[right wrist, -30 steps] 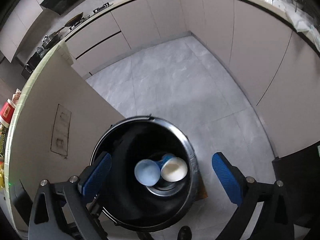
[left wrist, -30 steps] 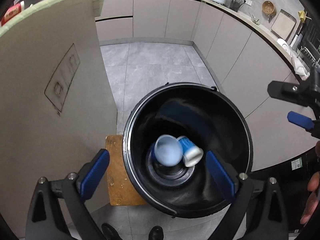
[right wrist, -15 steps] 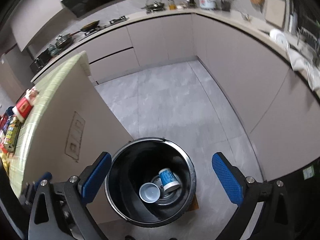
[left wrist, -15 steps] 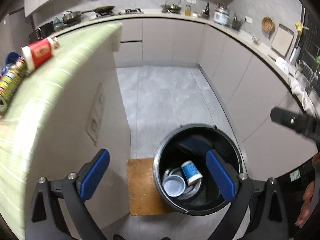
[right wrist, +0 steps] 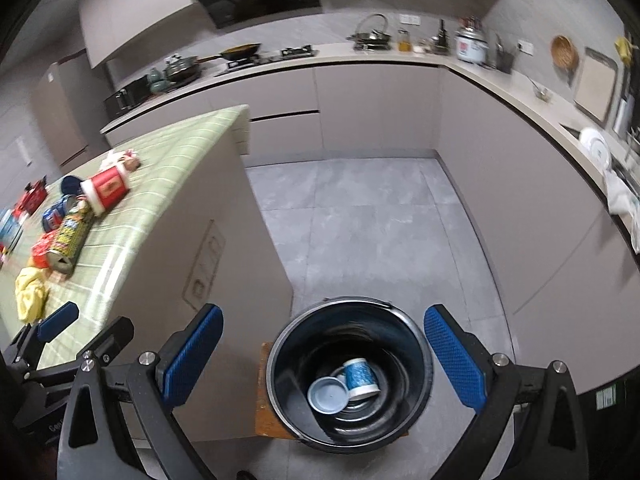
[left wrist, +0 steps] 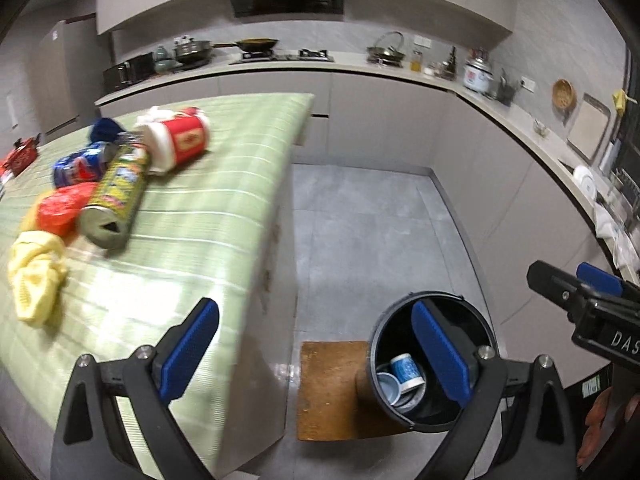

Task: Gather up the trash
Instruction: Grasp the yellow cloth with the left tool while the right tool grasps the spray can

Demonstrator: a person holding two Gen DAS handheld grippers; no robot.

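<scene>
We hold the left gripper [left wrist: 316, 356] and the right gripper [right wrist: 324, 360] with jaws spread wide and nothing between them, above the black bin [right wrist: 416, 412] on the floor. In the bin lie a blue cup [right wrist: 361, 377], tipped on its side with its mouth toward us, and a pale lid [right wrist: 328, 394] touching it. On the green table [left wrist: 224, 200] a yellow can [left wrist: 116, 196] lies flat, long axis running from its near end up to a red cup [left wrist: 180, 142], also on its side.

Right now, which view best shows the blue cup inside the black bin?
The right wrist view: it looks almost straight down into the black bin, showing the blue cup whole. In the left wrist view the cup is smaller, beside the left claw's finger.
</scene>
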